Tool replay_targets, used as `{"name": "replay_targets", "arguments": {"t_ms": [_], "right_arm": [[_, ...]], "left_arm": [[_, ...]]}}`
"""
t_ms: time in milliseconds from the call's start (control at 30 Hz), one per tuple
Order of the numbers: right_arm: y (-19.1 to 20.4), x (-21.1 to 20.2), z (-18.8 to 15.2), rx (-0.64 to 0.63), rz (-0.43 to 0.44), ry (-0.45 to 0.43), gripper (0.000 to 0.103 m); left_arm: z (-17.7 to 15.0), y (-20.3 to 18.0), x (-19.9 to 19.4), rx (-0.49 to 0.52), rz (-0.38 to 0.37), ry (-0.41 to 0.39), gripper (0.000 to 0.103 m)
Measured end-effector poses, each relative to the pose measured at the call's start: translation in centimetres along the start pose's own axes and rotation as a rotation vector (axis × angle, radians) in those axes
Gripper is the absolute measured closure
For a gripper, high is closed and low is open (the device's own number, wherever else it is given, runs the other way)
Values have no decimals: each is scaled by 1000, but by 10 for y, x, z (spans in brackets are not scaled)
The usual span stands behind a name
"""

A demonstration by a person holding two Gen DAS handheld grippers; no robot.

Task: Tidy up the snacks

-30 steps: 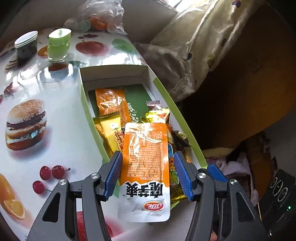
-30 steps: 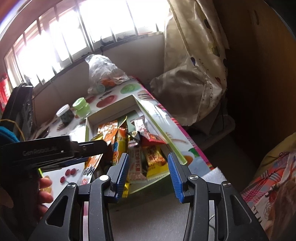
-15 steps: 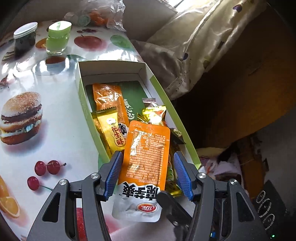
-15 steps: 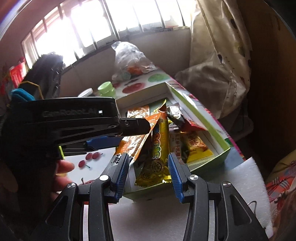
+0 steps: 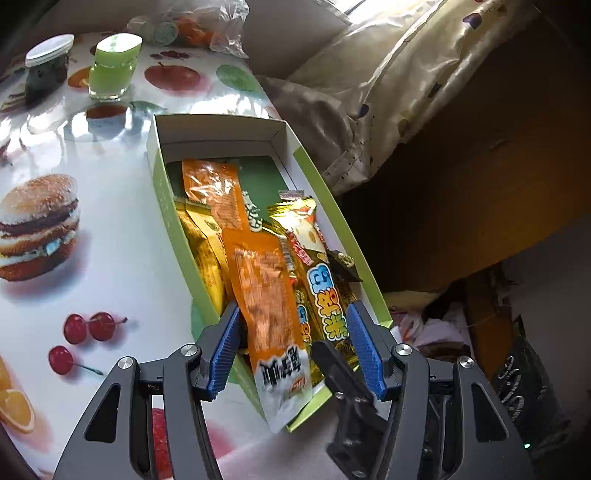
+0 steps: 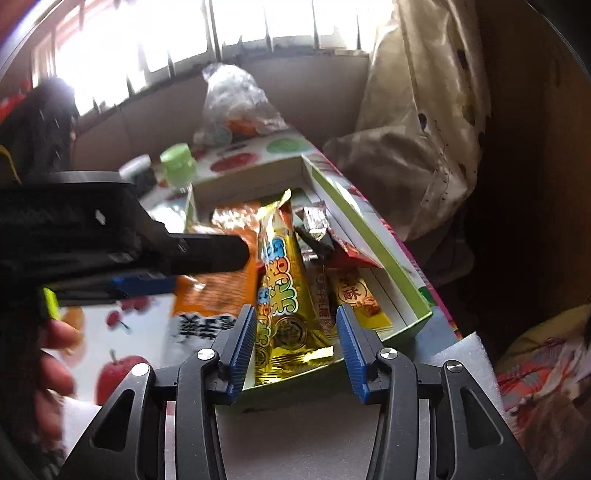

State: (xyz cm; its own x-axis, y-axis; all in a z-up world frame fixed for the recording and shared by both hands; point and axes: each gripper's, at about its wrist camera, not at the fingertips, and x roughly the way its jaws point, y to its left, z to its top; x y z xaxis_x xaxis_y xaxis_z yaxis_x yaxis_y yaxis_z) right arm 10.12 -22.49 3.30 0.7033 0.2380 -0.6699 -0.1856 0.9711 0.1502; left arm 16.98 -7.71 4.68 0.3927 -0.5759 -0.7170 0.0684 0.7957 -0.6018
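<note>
A green-and-white box [image 5: 162,184] lies on the fruit-print table and holds several snack packets. My left gripper [image 5: 295,350] is open at the box's near end. An orange-and-white packet [image 5: 269,302] lies between its fingers, tilted over the box's near edge, touched by neither pad. My right gripper [image 6: 295,347] is open at the same end of the box [image 6: 369,236]. A gold packet [image 6: 284,306] sits between its fingers, not gripped. The orange packet [image 6: 210,295] lies left of it, under the left gripper's black body.
A green-lidded jar [image 5: 112,66] and a dark jar [image 5: 46,72] stand at the table's far end, by a clear plastic bag [image 5: 192,22]. A floral curtain [image 5: 388,92] hangs to the right. White foam [image 6: 461,354] lies beside the box's near end.
The orange packet has dropped and tilted into the box's near end. Both grippers have moved closer to the box; the right one now frames the gold packet.
</note>
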Motion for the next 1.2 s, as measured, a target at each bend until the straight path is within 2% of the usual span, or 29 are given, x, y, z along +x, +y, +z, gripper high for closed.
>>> {"name": "replay_targets", "arguments": {"t_ms": [233,433,600,933,1200], "right_arm": [[-10,-8,1,47,-4,-4,59],[-10,-17,-1,41,-14,-19,59],[-10,-27,-5,49,-22,-35,59],[0,-46,-22,35,-19,-46,59],[9,-51,-38,23,-11,-33,59]], "left_arm": [[-2,-5,4,19,9,17,45],[-6,-9,-7,64,47,-15,45],[-20,-14,-25,117,97,-58,45],[-58,-21,-55,245,255,-151,45],[-87,-17,-57,295,334,-157,45]]}}
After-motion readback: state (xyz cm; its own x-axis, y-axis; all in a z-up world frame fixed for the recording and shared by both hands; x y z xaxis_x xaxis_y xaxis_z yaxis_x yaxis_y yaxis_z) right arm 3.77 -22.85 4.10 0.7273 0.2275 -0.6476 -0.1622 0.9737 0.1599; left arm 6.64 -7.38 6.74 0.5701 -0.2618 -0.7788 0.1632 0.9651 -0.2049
